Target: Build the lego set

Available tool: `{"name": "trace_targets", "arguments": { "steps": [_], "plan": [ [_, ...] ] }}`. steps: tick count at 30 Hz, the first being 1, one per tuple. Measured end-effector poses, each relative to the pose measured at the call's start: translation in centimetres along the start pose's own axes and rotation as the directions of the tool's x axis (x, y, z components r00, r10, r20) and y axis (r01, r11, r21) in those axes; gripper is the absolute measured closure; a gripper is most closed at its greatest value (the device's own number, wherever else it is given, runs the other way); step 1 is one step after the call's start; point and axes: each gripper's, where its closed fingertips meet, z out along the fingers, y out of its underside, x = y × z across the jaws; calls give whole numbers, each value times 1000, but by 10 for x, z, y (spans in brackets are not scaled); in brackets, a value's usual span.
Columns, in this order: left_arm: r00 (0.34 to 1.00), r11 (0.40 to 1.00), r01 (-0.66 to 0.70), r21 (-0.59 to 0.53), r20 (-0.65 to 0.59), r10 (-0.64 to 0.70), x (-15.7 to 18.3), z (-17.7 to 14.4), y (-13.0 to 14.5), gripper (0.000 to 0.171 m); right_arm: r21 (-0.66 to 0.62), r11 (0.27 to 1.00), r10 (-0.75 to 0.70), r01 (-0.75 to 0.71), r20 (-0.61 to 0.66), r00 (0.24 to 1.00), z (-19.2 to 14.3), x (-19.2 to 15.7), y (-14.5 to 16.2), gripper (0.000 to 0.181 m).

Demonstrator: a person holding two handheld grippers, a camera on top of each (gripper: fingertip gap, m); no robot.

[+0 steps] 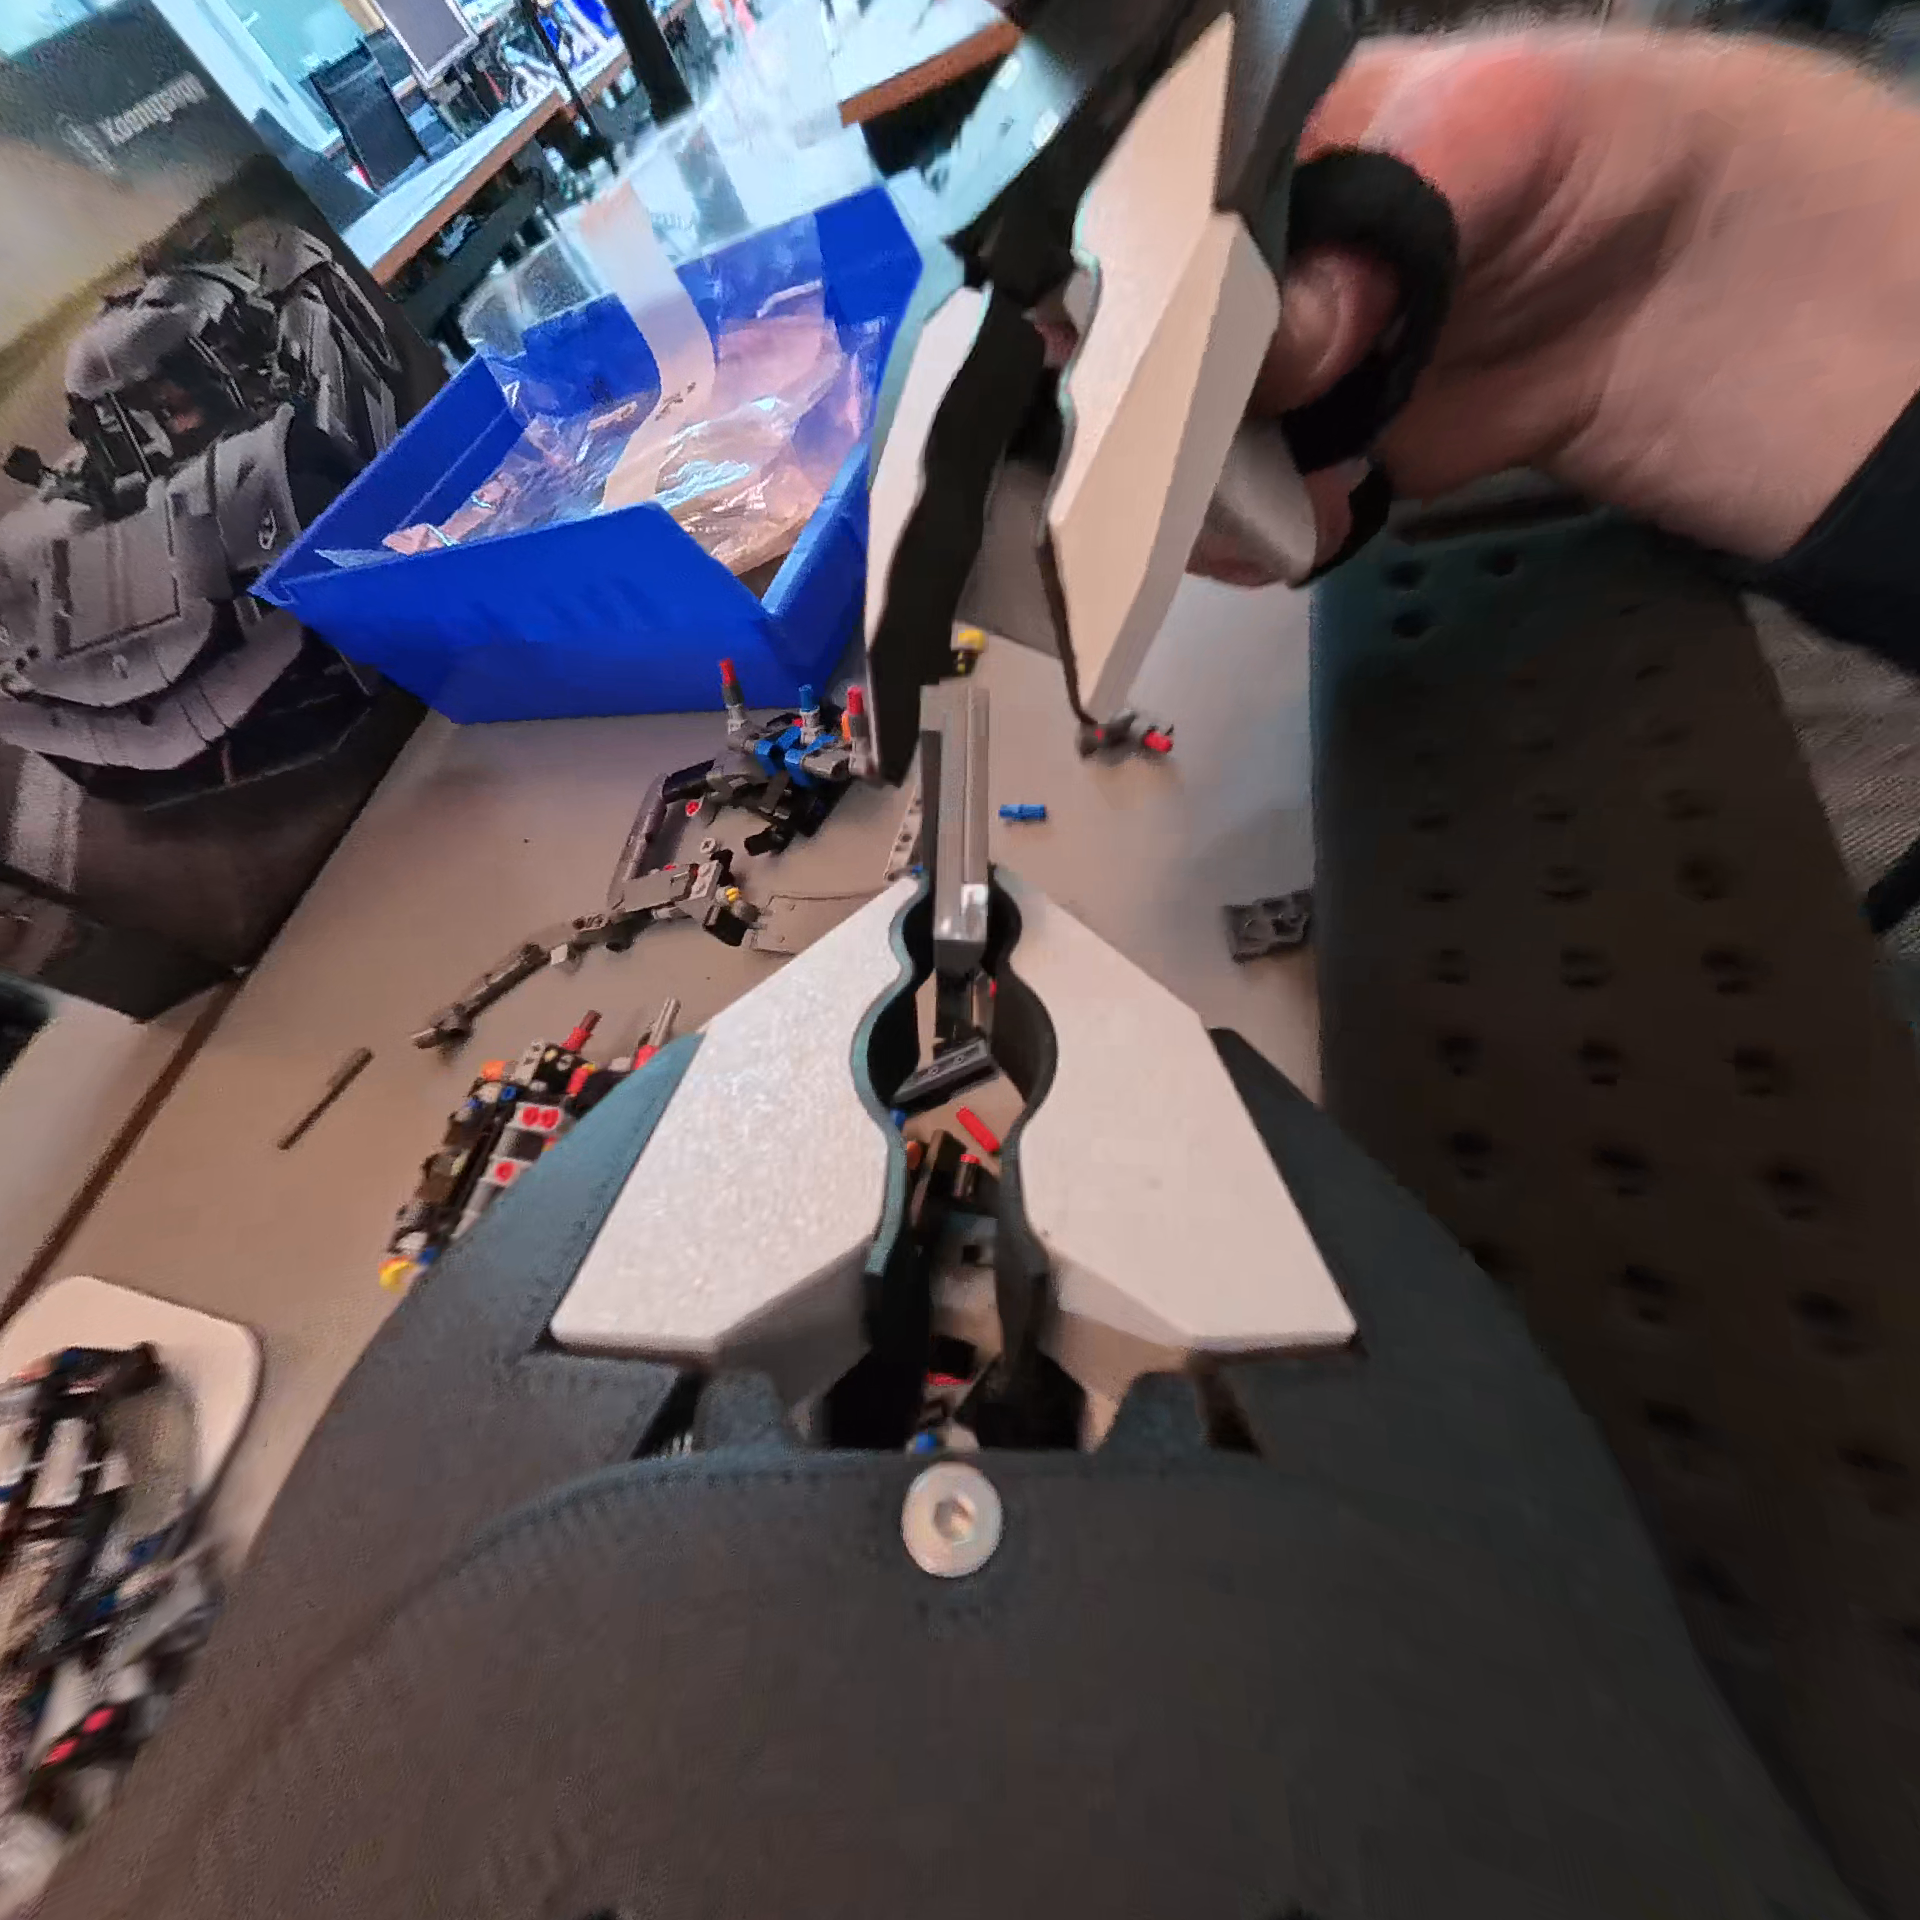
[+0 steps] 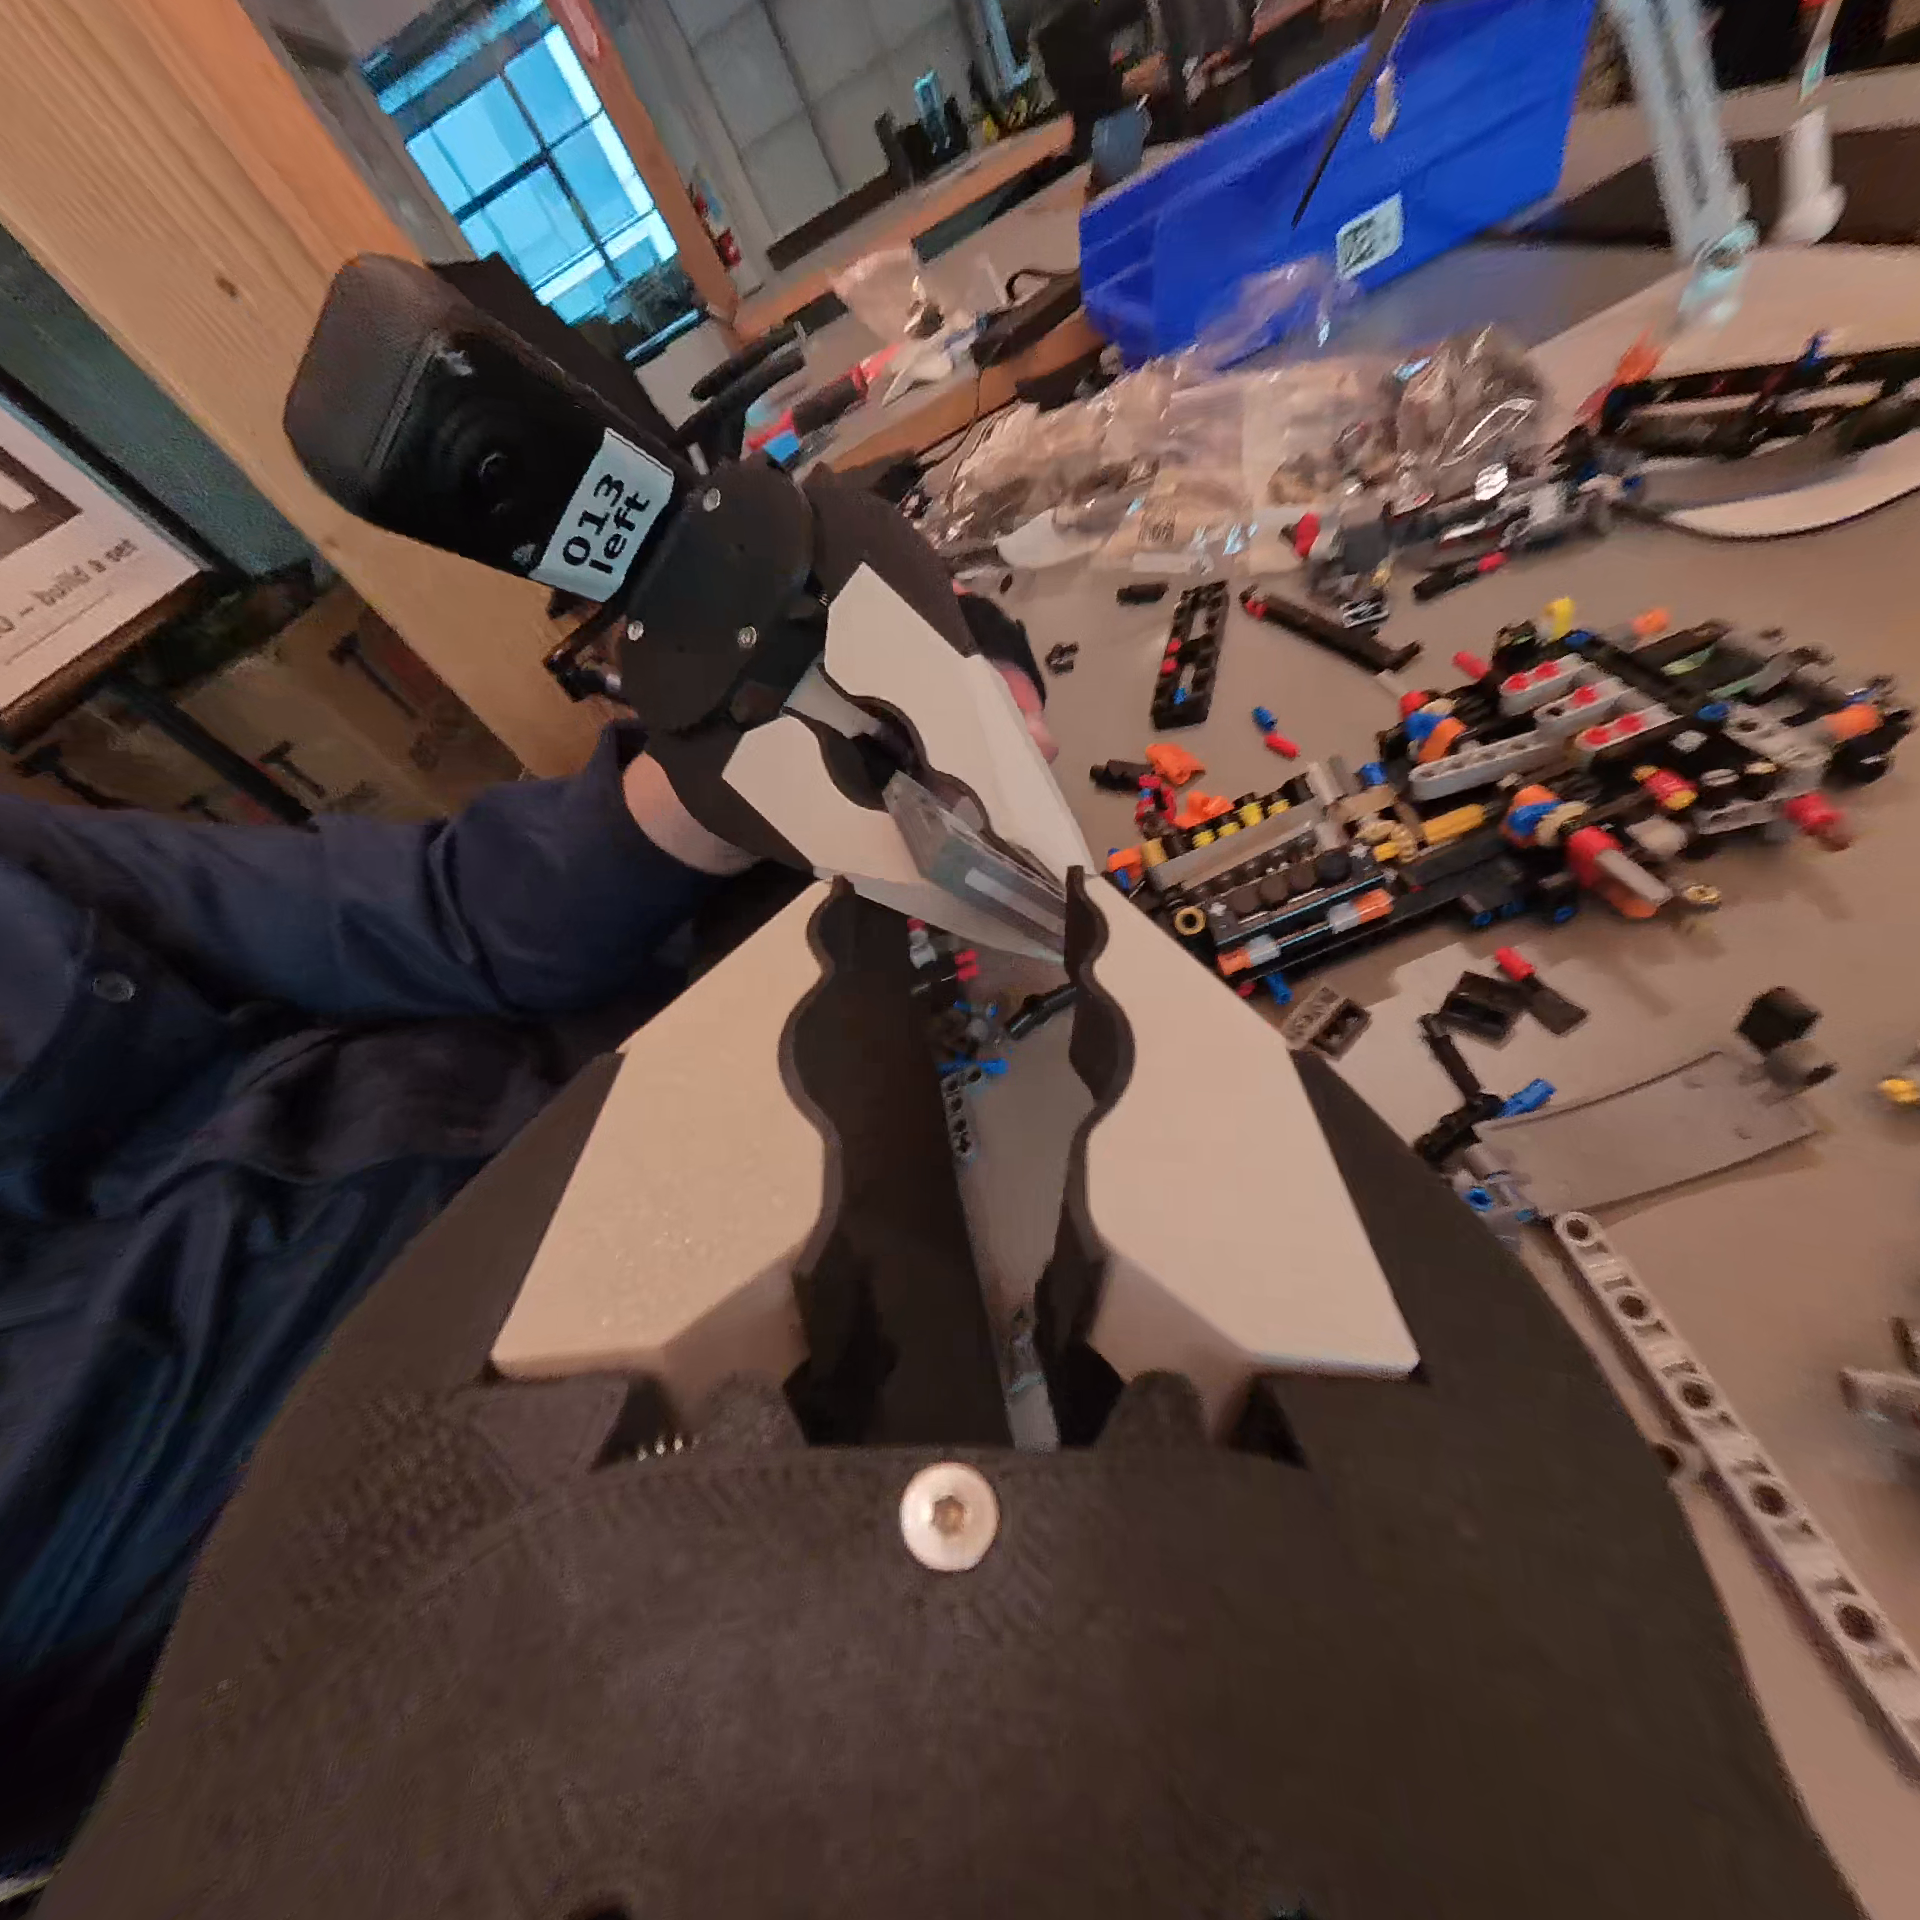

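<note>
1. The left gripper [image 1: 951, 914] is pinching a long flat grey lego panel piece [image 1: 961, 800] at its tips, holding it up off the grey tabletop [image 1: 1122, 831]; the same piece shows as a grey sliver in the right wrist view [image 2: 987, 873]

2. The right gripper [image 2: 961, 914] comes in from the far right with its fingers spread, tips closing around the free end of that panel; nothing gripped yet, as far as I can see

3. Progress check: a large black and grey lego chassis with red, orange and yellow pins [image 2: 1538, 790] lies on the table right of the grippers, clearly several steps deep

4. A smaller dark grey lego frame with blue connectors [image 1: 727, 821] sits far left of the held piece, near the blue plastic bin of clear bags [image 1: 582, 613]; another partial assembly [image 1: 499, 1153] lies nearer on the left

5. Plenty left: loose black plates, a flat grey panel [image 2: 1652, 1132], stray red and blue pins, and a heap of unopened clear parts bags [image 2: 1195, 468] at the far side

6. My read: mid-build, with sub-assemblies unjoined and this panel yet to be fitted
</note>
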Motion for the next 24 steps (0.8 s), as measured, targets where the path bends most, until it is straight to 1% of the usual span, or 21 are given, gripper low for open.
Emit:
{"name": "trace_targets", "arguments": {
  "steps": [3, 6, 8, 9, 10, 12, 15, 20, 24],
  "plan": [
    [988, 990, 134, 53, -83, -130, 1, -4, -6, 167, 21, 994, -102, 104, -55, 993, -5, 1, -6, 143],
    [962, 972, 222, 81, -177, -205, 7, -7, -10, 167, 17, 979, -202, 205, -108, 973, -4, -1, -11, 143],
    [954, 969, 239, 65, -202, -222, 10, -5, -8, 167, -2, 970, -241, 242, -107, 965, 1, -4, -10, 142],
    [952, 970, 236, 56, -215, -219, 13, -4, -7, 167, -6, 968, -251, 252, -99, 963, 3, -6, -9, 145],
    [949, 971, 233, 49, -231, -216, 17, -3, -7, 167, -14, 967, -255, 255, -95, 962, 5, -6, -7, 150],
    [949, 975, 220, 35, -237, -206, 21, 0, -5, 168, -40, 968, -249, 246, -86, 965, 8, -6, -3, 172],
    [947, 971, 233, 47, -239, -215, 19, -1, -6, 166, -44, 973, -231, 228, -89, 969, 8, -4, -2, 172],
    [931, 954, 284, 95, -264, -251, 15, -8, -14, 164, 35, 978, -203, 206, -69, 977, 0, -6, -12, 174],
    [942, 962, 254, 95, -251, -224, 16, -9, -14, 168, 58, 980, -187, 189, -44, 981, -1, -8, -13, 173]
  ]
}}
